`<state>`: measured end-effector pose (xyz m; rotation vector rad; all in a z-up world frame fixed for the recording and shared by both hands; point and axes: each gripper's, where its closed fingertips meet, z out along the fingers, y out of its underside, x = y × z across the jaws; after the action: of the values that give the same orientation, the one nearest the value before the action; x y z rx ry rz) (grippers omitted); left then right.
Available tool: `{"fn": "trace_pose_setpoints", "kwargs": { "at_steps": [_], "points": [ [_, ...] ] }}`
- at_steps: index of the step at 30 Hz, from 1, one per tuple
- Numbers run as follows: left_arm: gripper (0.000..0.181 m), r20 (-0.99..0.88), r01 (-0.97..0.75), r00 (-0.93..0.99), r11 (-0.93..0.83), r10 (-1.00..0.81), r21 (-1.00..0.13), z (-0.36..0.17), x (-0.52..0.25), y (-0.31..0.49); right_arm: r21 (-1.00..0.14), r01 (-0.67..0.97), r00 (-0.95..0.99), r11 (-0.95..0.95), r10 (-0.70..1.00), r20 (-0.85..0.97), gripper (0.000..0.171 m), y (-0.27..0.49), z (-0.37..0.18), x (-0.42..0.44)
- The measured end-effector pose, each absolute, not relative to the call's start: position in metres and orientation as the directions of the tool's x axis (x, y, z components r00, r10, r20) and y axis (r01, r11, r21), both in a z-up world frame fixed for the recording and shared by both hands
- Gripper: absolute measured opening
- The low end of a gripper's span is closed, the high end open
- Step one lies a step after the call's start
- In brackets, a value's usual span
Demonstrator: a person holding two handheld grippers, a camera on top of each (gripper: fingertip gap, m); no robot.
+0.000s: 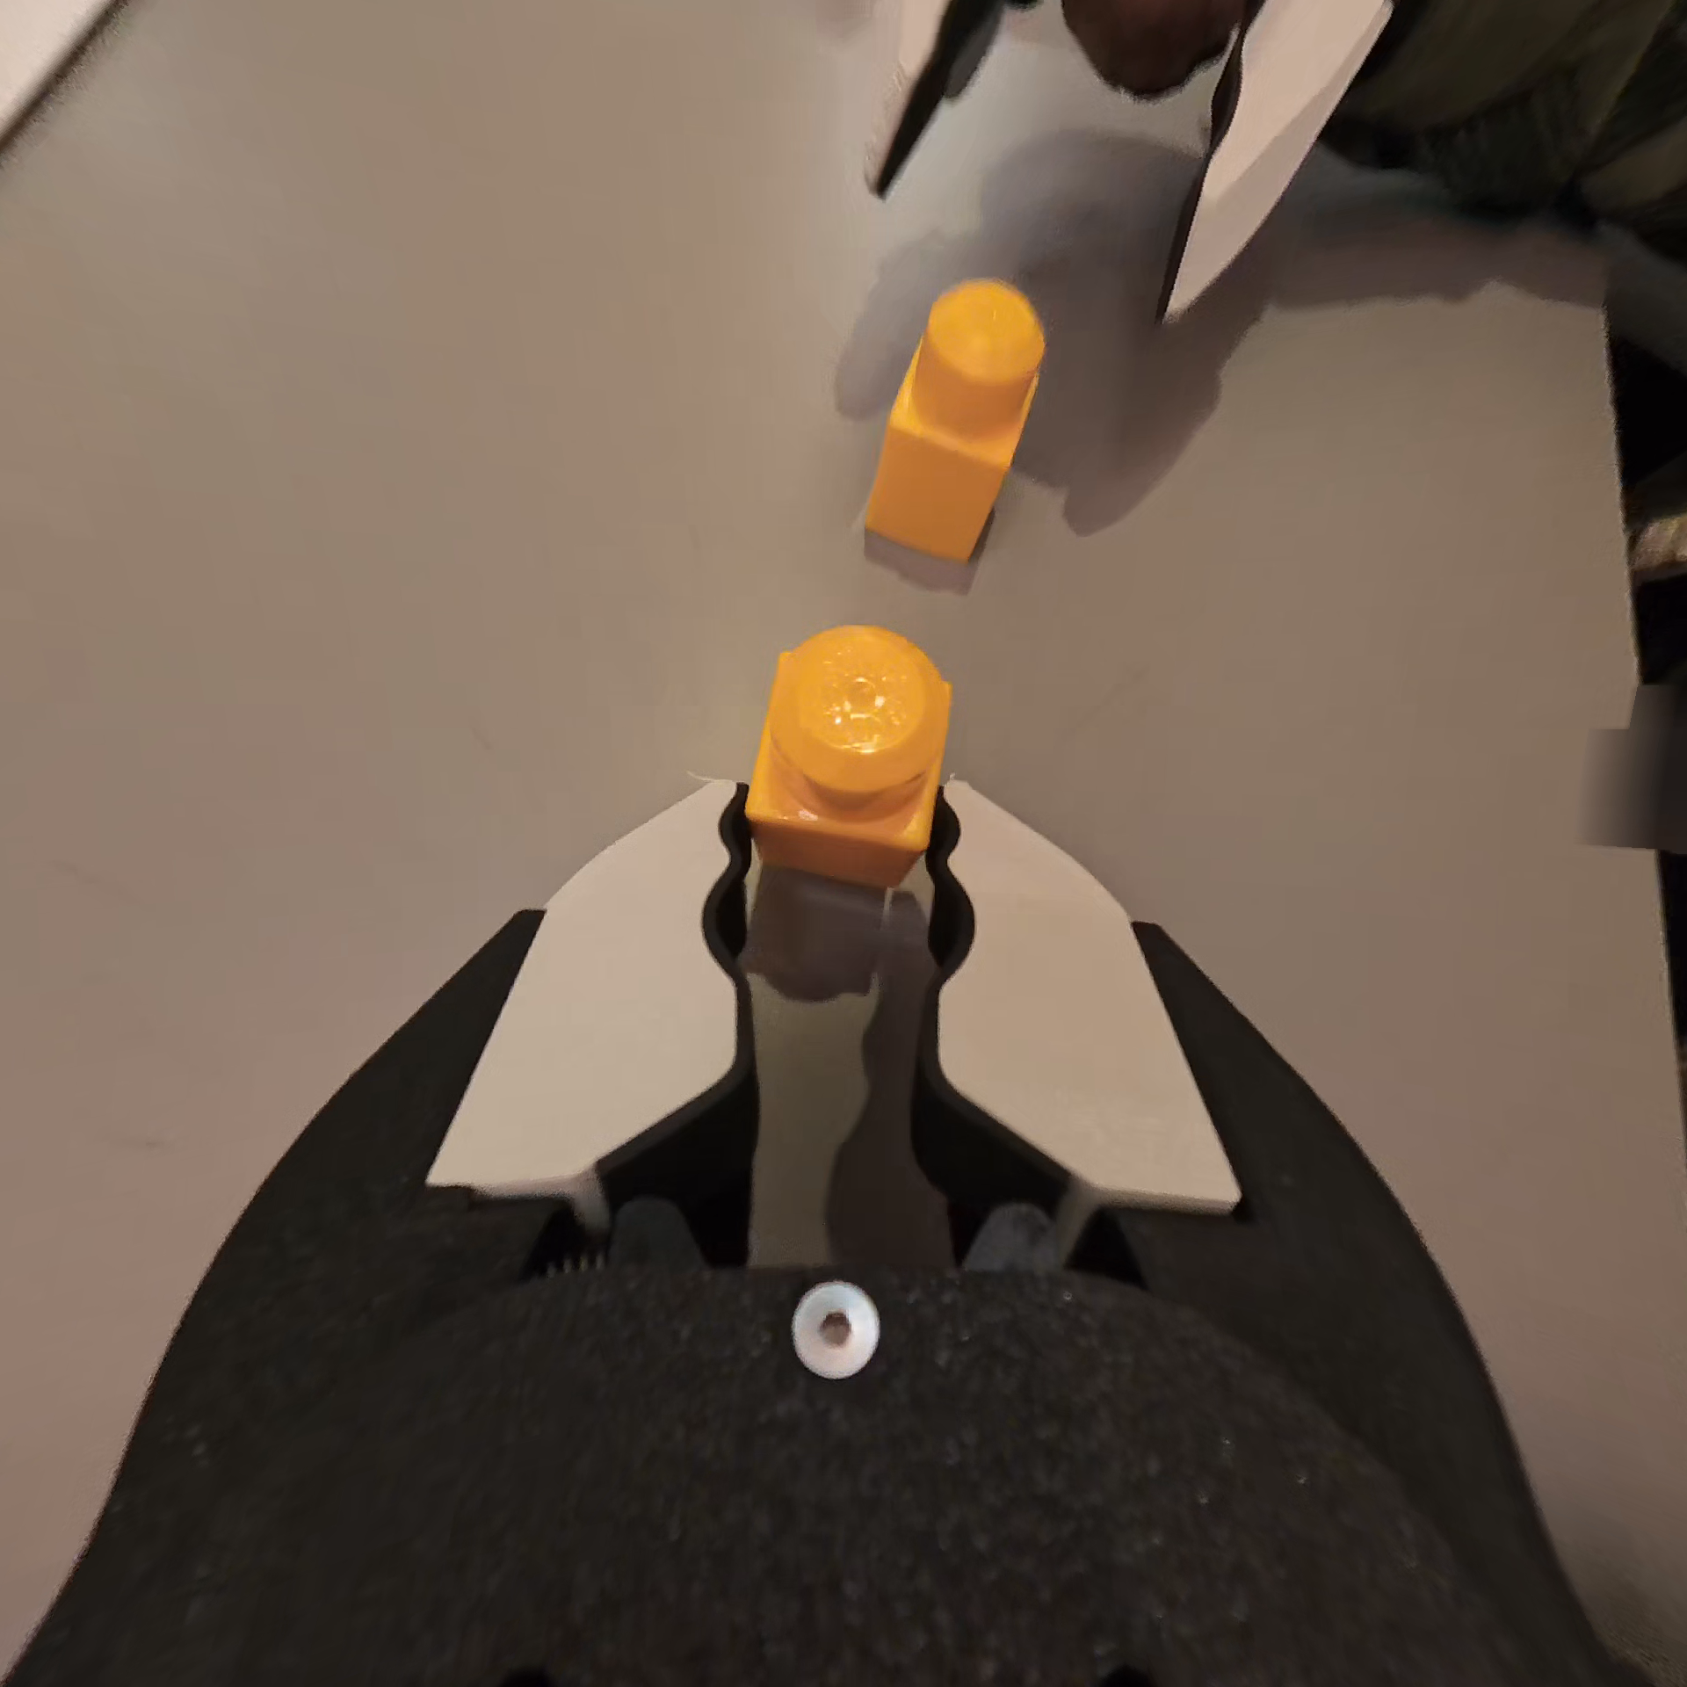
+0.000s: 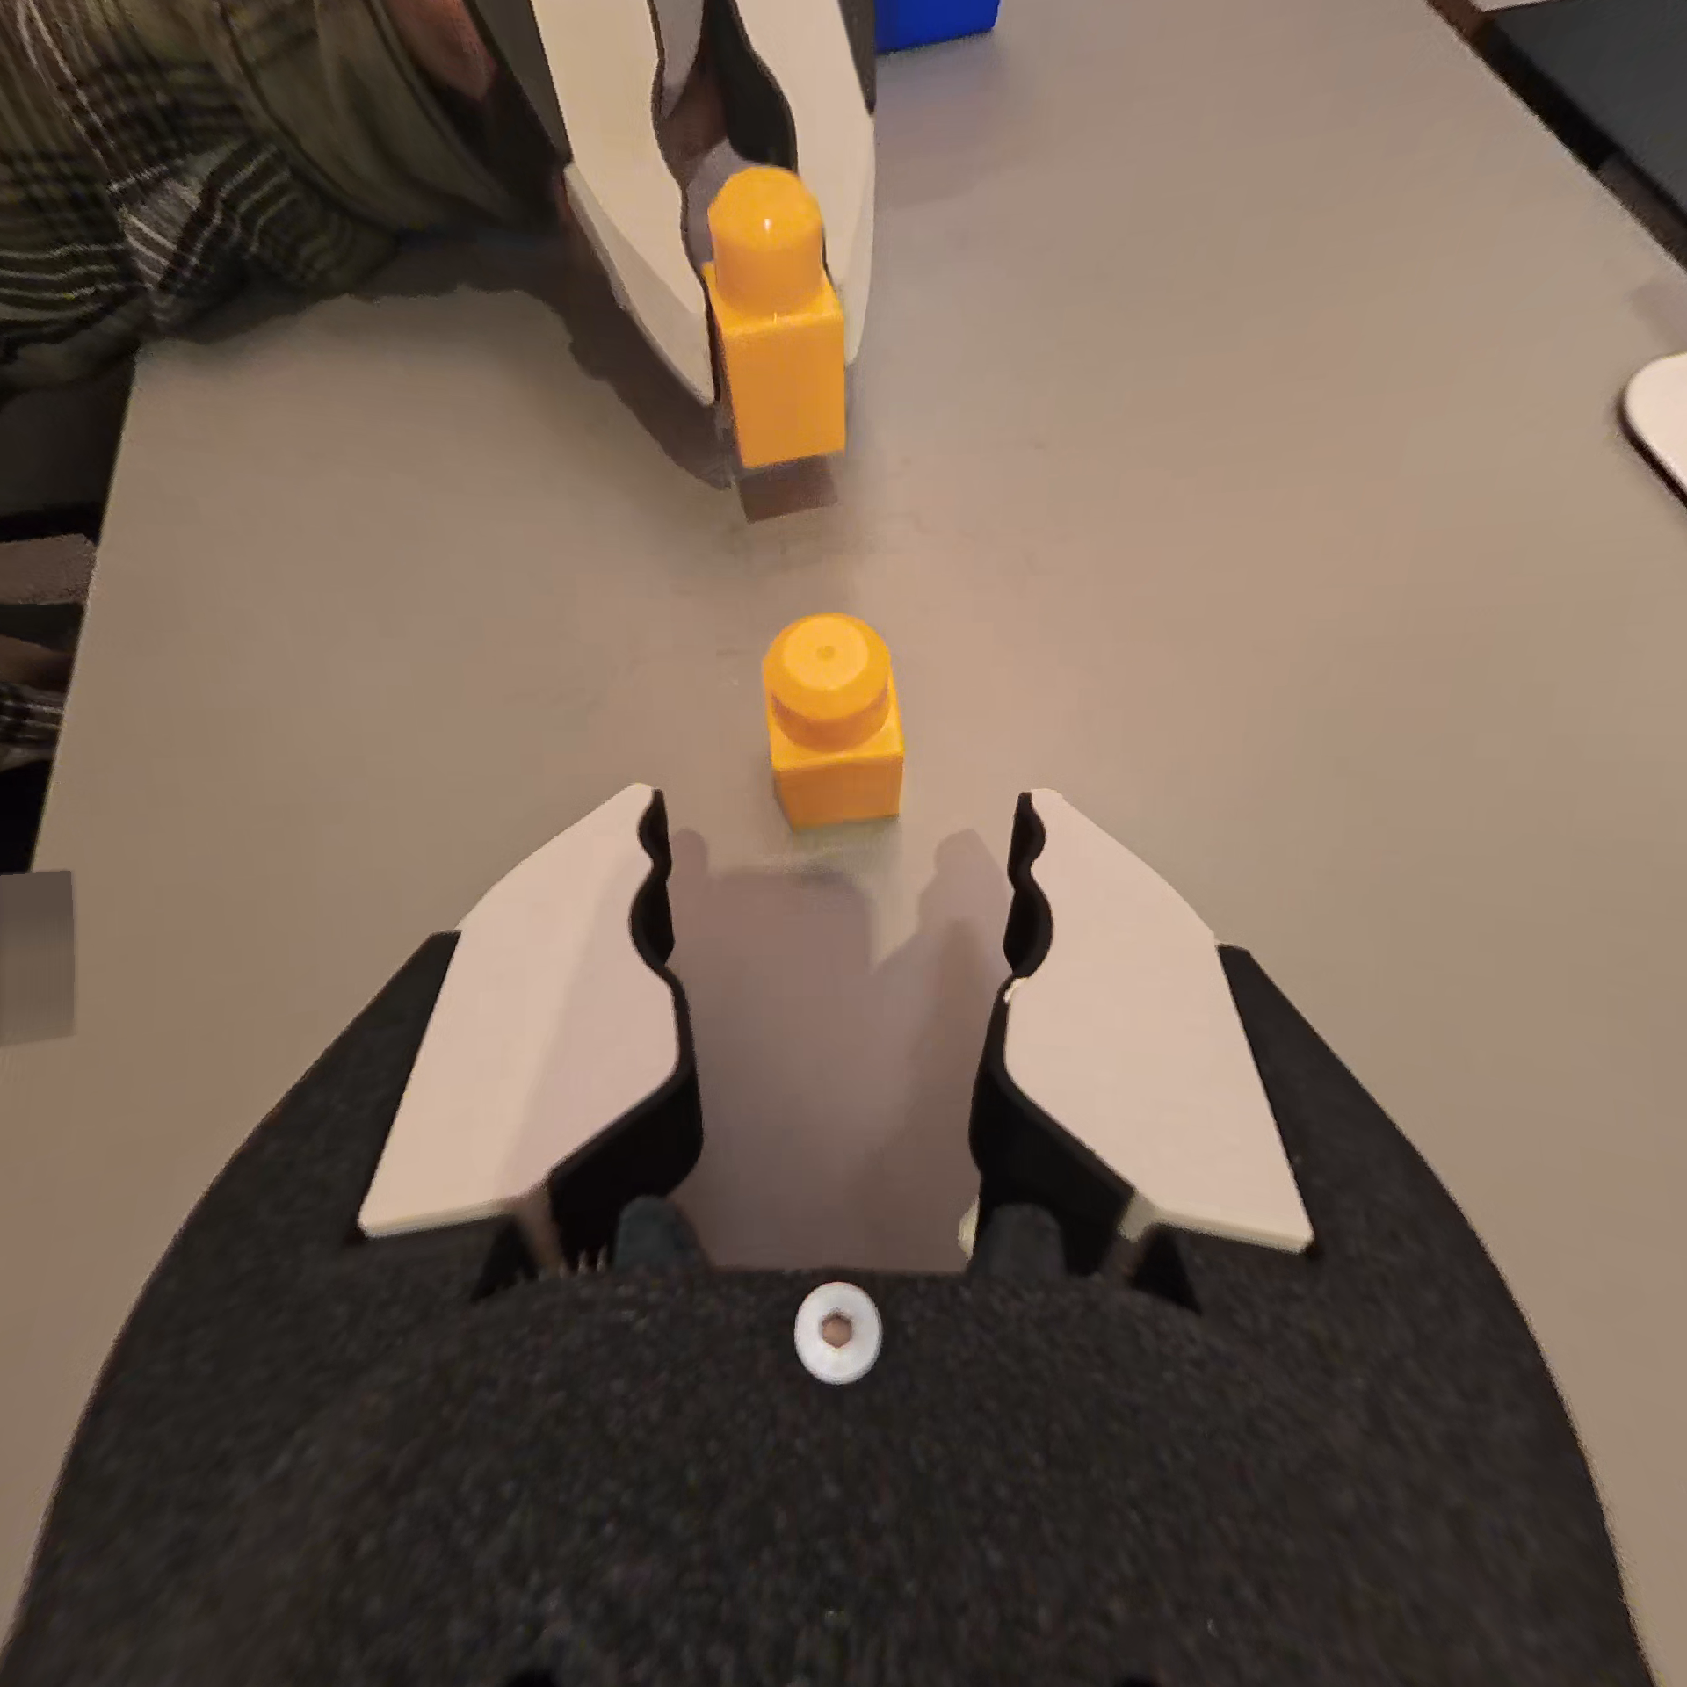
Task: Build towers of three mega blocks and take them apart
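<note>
The left gripper (image 1: 844, 826) is clamped on one orange block (image 1: 849, 758) and holds it a little above the grey table (image 1: 365, 548). A second orange block (image 2: 833, 726) stands upright on the table, apart from the first one. The right gripper (image 2: 840, 812) has its fingers apart with nothing between them, and the second block stands just in front of its tips.

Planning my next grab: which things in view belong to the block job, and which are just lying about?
Job:
- orange plastic block held in left gripper
- orange plastic block standing free on grey table
- open right gripper

Lying about:
- blue box
- white rounded object
</note>
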<state>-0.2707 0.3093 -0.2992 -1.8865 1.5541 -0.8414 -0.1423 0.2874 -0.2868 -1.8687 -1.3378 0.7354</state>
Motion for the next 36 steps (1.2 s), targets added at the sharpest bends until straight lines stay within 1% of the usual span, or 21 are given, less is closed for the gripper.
{"fn": "trace_pose_setpoints", "kwargs": {
  "at_steps": [4,10,14,21,26,30,36],
  "points": [
    [0.036,0.106,-0.595,0.111,-0.151,-0.988,-0.789,-0.275,-0.245,0.308,-0.822,0.524,0.337,-0.223,0.941,-0.04,0.07,0.282,-0.28,-0.122],
    [0.036,0.069,-0.67,0.001,-0.052,-0.998,-0.741,-0.272,-0.191,0.295,-0.825,0.51,0.38,-0.243,0.924,-0.037,0.07,0.276,-0.274,-0.1],
    [0.036,0.067,-0.652,-0.011,-0.044,-0.998,-0.757,-0.268,-0.173,0.297,-0.828,0.502,0.391,-0.248,0.92,-0.039,0.07,0.272,-0.274,-0.093],
    [0.036,0.093,-0.588,0.001,-0.076,-0.996,-0.805,-0.249,-0.167,0.299,-0.83,0.494,0.402,-0.259,0.914,-0.045,0.069,0.275,-0.274,-0.087],
    [0.036,0.075,-0.592,0.01,-0.066,-0.997,-0.803,-0.253,-0.153,0.295,-0.835,0.486,0.403,-0.256,0.914,-0.046,0.069,0.276,-0.272,-0.088],
    [0.036,0.095,-0.594,-0.004,-0.074,-0.995,-0.801,-0.259,-0.144,0.291,-0.834,0.486,0.405,-0.26,0.913,-0.049,0.069,0.276,-0.273,-0.087],
    [0.036,0.087,-0.685,0.004,-0.066,-0.996,-0.726,-0.283,-0.139,0.29,-0.835,0.486,0.404,-0.259,0.913,-0.048,0.068,0.276,-0.272,-0.087]
  ]
}}
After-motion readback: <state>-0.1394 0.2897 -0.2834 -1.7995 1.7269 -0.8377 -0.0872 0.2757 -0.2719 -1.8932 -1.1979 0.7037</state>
